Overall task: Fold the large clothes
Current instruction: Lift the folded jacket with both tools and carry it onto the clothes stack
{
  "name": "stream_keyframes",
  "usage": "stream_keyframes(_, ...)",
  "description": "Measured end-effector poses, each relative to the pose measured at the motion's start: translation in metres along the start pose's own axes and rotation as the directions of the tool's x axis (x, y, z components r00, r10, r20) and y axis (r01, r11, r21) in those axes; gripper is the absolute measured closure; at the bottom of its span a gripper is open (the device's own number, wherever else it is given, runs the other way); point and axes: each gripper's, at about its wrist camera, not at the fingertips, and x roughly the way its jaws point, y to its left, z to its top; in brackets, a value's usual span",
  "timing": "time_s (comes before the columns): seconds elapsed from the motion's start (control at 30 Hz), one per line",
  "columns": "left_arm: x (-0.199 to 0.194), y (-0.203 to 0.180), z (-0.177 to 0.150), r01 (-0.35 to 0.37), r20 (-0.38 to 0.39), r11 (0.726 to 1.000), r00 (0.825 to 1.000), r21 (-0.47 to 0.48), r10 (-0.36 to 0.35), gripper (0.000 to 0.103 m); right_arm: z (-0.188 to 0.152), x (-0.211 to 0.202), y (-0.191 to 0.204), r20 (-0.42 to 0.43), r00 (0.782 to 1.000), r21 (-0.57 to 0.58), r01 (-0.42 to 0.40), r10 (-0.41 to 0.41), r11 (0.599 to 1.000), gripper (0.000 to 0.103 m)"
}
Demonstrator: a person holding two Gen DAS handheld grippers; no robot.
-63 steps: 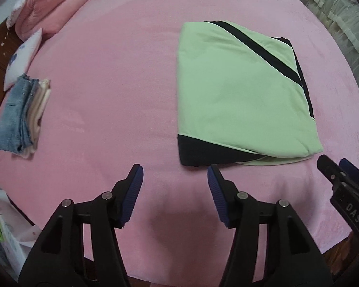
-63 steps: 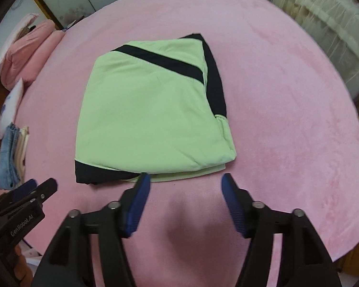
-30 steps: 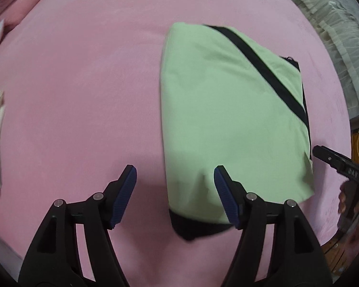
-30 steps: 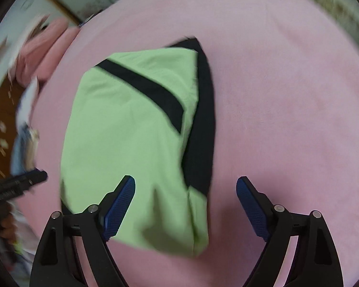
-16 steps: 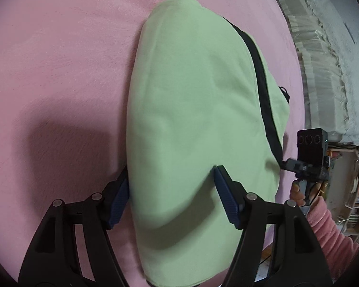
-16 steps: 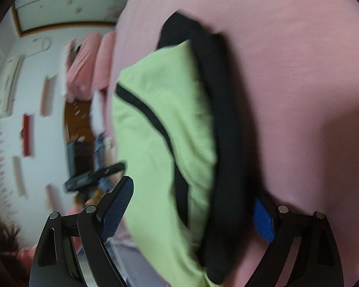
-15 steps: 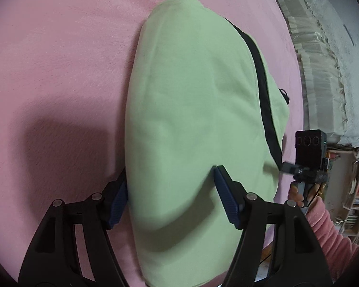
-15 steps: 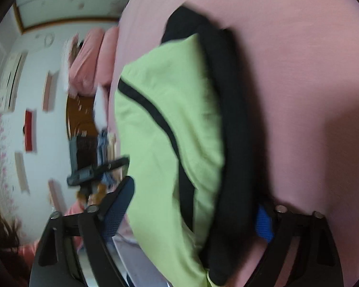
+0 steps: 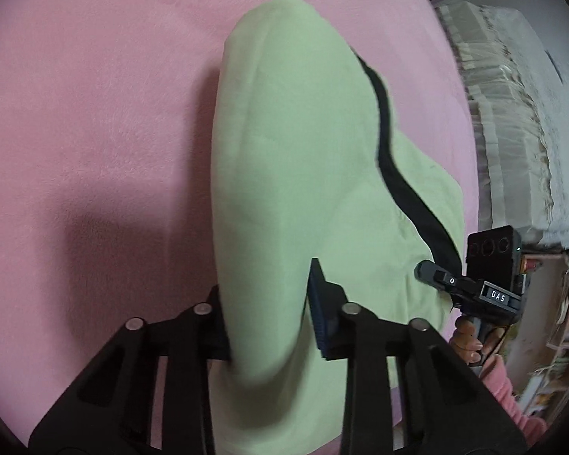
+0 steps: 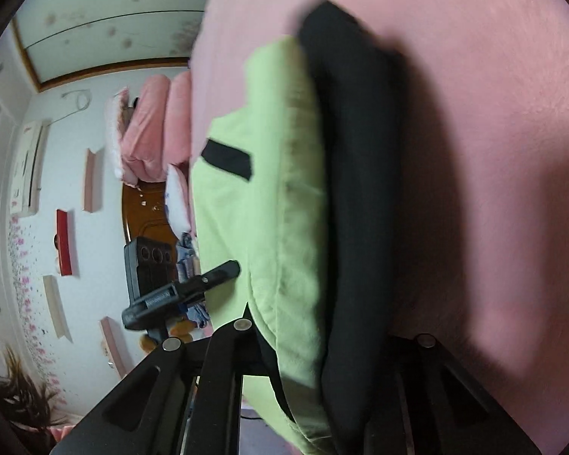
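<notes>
1. A folded light-green garment with black stripe and black trim [image 9: 284, 159] lies on a pink plush bed cover [image 9: 95, 113], its near end bunched up between the two grippers.
2. The left gripper [image 9: 269, 314], black with blue ribbed pads, has just been closing; its jaws now pinch a thick roll of the green cloth, which bulges out above and below the pads.
3. The right gripper [image 10: 322, 345] has likewise just been closing and is clamped on the garment's other side, where green layers meet the black edge [image 10: 360, 189]; its fingertips are buried in the fabric.
4. In the left wrist view, the right gripper [image 9: 436, 275] shows at the far edge of the garment, beside the black stripe [image 9: 406, 189], held by a hand [image 9: 468, 345] in a pink sleeve [image 9: 512, 402].
5. In the right wrist view, the left gripper [image 10: 223, 271] reaches in at the green side.
6. Behind it, pink rolled bedding [image 10: 148, 129] sits at the head of the bed, against a white wall with small shelves [image 10: 66, 242].
7. Pale folded curtains or linens [image 9: 512, 113] stand to the right of the bed.
</notes>
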Motion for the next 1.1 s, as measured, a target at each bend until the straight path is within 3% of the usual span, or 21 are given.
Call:
stream_keyframes(0.13, -0.034, -0.02, -0.025, 0.026, 0.076, 1.0, 0.997, 0.018, -0.027, 0.083, -0.031, -0.018, 0.04, 0.047, 0.993, -0.128, 0.11, -0.105, 0.986, 0.089)
stream_keyframes(0.27, -0.069, -0.027, -0.059, 0.092, 0.093, 0.995, 0.992, -0.025, -0.089, 0.083, -0.071, -0.043, 0.078, 0.091, 0.98, -0.222, 0.195, -0.178, 0.955, 0.089)
stream_keyframes(0.43, -0.109, -0.015, -0.111, 0.204, 0.096, 0.973, 0.976, -0.104, -0.194, 0.084, -0.128, -0.079, 0.12, 0.117, 0.963, -0.288, 0.268, -0.243, 0.919, 0.089)
stream_keyframes(0.6, -0.155, 0.016, -0.164, 0.22, 0.085, 0.955, 0.975, -0.197, -0.207, 0.084, -0.19, -0.083, 0.156, 0.111, 0.949, -0.309, 0.314, -0.294, 0.897, 0.089)
stream_keyframes(0.73, -0.205, 0.07, -0.209, 0.231, 0.117, 0.948, 0.971, -0.22, -0.209, 0.084, -0.242, -0.053, 0.179, 0.084, 0.95, -0.304, 0.313, -0.302, 0.9, 0.089)
stream_keyframes(0.87, -0.282, 0.136, -0.255, 0.166, 0.163, 0.954, 0.978, -0.249, -0.128, 0.083, -0.286, -0.005, 0.198, 0.028, 0.965, -0.266, 0.258, -0.26, 0.929, 0.089)
stream_keyframes(1.0, -0.368, 0.199, -0.266, 0.111, 0.227, 0.951, 0.973, -0.29, -0.044, 0.083, -0.321, 0.056, 0.227, -0.037, 0.981, -0.231, 0.178, -0.192, 0.956, 0.089)
stream_keyframes(1.1, -0.433, 0.248, -0.262, 0.095, 0.298, 0.937, 0.955, -0.335, 0.01, 0.083, -0.342, 0.106, 0.256, -0.091, 0.988, -0.257, 0.096, -0.123, 0.962, 0.089)
